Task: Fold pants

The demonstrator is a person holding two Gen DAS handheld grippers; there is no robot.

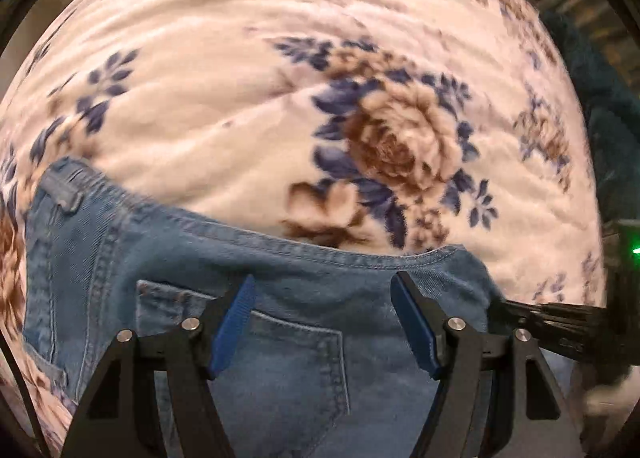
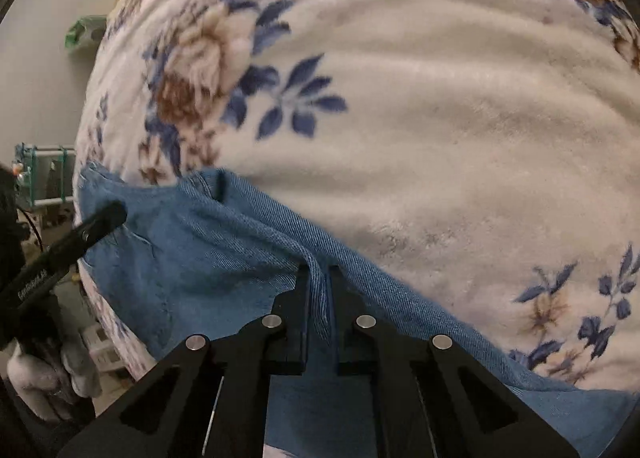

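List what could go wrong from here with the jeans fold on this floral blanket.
1. The right gripper is shut on only a thin ridge of the jeans; the denim may slip out when pulled.
2. The left gripper hangs open above the back pocket, holding nothing, so a one-sided pull could skew the fold.
3. The plush floral blanket is rippled and may drag or bunch under the denim.

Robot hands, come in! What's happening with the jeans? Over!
Right gripper shut on a jeans fold. Left gripper open over the back pocket. Jeans on flowery blanket. Nothing blocking.
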